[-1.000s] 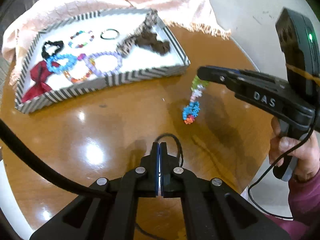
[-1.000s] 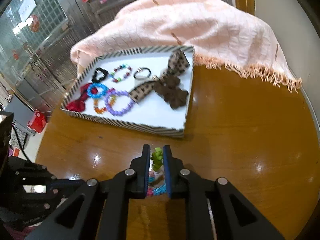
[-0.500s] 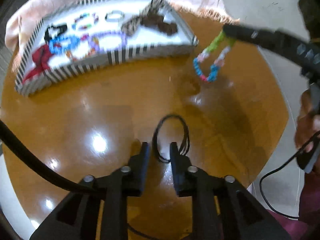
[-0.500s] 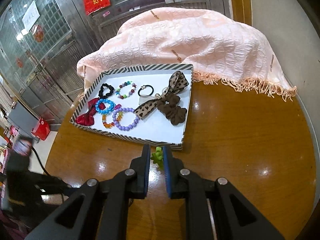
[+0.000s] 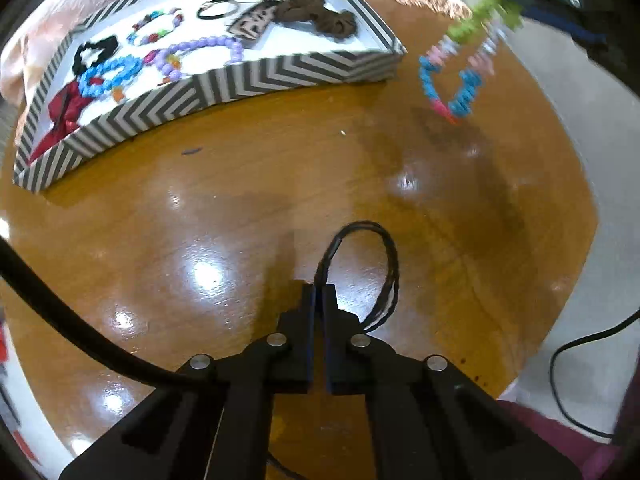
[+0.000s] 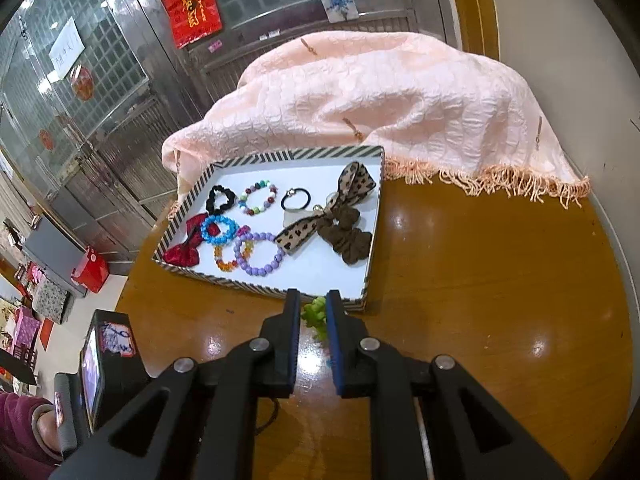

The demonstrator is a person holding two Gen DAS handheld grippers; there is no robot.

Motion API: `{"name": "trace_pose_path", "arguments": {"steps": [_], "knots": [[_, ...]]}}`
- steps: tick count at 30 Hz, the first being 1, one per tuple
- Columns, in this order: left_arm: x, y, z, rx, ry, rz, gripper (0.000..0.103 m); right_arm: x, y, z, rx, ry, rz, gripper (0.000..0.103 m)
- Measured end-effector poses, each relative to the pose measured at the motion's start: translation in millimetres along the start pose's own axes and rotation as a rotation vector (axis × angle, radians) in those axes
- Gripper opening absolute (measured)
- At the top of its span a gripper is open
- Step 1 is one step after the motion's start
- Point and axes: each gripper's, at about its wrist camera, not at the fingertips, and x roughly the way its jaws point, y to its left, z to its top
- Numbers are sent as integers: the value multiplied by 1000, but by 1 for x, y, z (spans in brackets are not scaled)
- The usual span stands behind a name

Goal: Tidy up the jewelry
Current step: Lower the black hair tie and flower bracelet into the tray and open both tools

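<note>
- Black cord hair tie (image 5: 376,272) lies on the wooden counter (image 5: 208,216) at lower centre of the left view; the left gripper (image 5: 319,294) has just closed its fingers on the loop's near strand, apparently to lift it.
- Right gripper (image 6: 313,312) pinches the bead bracelet (image 5: 454,76) by its green end, so it dangles free at upper right, clear of the counter.
- Striped tray (image 5: 256,80), upper left, already holds sorted pieces; it is probably where both are bound.

Five beaded bracelets (image 6: 259,254), one tray (image 6: 372,240)
</note>
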Motion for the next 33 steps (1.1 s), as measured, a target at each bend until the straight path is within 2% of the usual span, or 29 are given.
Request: {"name": "trace_pose_path", "arguments": {"steps": [4, 10, 20, 26, 33], "knots": [[-21, 13, 3, -33, -44, -41, 0, -5, 1, 4, 0, -14, 5, 13], [-58, 25, 9, -61, -125, -55, 0, -11, 6, 12, -15, -25, 15, 13], [-109, 55, 59, -94, -254, -34, 0, -9, 17, 45, -54, -50, 32, 13], [-114, 63, 97, -97, -291, -17, 0, 3, 19, 67, -54, -48, 48, 13], [-96, 76, 142, -118, -296, -13, 0, 39, 15, 76, -55, 13, 38, 13]]}}
